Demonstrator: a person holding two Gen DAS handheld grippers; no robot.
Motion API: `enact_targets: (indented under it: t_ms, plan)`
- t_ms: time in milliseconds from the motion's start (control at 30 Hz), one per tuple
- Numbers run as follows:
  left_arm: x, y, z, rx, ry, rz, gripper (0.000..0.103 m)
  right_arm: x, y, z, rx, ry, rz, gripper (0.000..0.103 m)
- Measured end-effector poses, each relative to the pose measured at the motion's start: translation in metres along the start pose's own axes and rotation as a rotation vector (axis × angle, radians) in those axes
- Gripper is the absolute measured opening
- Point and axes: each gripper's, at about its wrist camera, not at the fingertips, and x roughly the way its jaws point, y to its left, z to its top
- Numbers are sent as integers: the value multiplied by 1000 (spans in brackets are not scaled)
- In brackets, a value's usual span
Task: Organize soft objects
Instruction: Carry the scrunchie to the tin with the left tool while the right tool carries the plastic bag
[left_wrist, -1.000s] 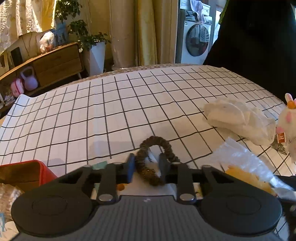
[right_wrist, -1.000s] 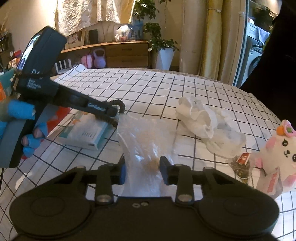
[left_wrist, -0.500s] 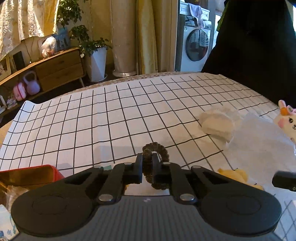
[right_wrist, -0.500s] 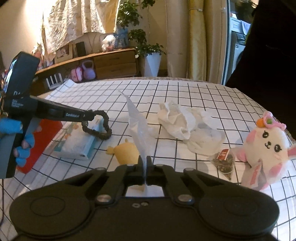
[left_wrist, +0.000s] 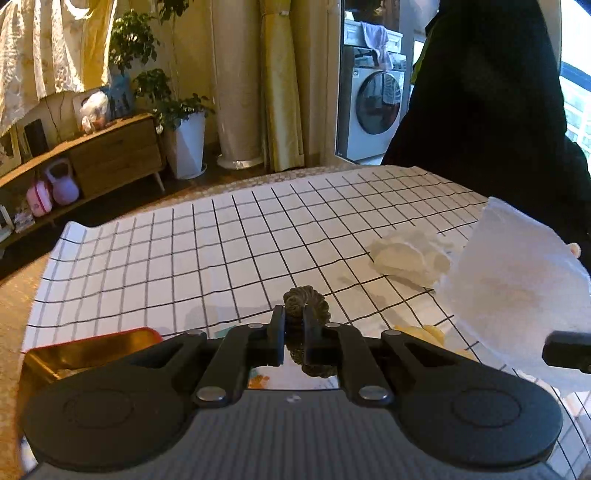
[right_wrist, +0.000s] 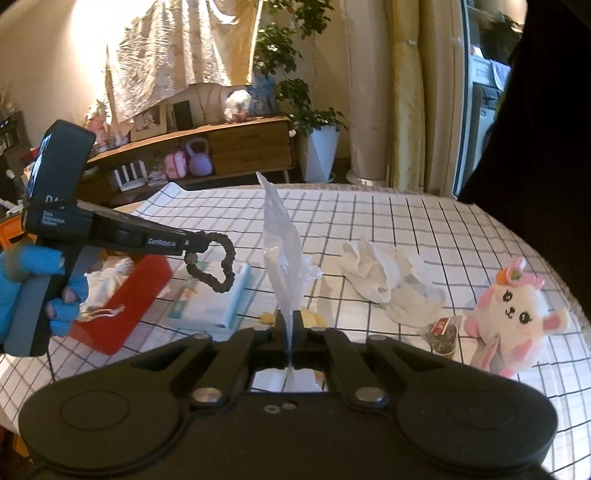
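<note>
My left gripper (left_wrist: 293, 325) is shut on a dark brown scrunchie (left_wrist: 307, 306) and holds it above the checked tablecloth; the scrunchie also hangs from it in the right wrist view (right_wrist: 218, 266). My right gripper (right_wrist: 291, 325) is shut on a clear plastic bag (right_wrist: 284, 258), lifted upright off the table; the bag shows at the right of the left wrist view (left_wrist: 517, 280). A yellow soft toy (right_wrist: 314, 319) lies just beyond the right fingers. A crumpled white cloth (right_wrist: 384, 273) and a pink and white plush (right_wrist: 517, 306) lie to the right.
A red box (right_wrist: 122, 302) holding white cloth sits at the left, next to a pale blue booklet (right_wrist: 210, 299). A small packet of dark bits (right_wrist: 443, 332) lies by the plush. A dark-clothed person (left_wrist: 498, 110) stands at the table's far right.
Both grippers have closed, the left on the scrunchie, the right on the plastic bag. Both have risen, lifting the scrunchie and the bag off the table and uncovering the yellow toy.
</note>
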Motion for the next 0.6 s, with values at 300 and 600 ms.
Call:
enact_targets:
  t_ms: [300,600]
  plan:
    - [-57,22,0,-19,-30,-13,9,-27,42,13,-81,-25,12,0]
    - [-104,53,-12,-18,-62,-7,9,-35,95,28,-157,-54,62,0]
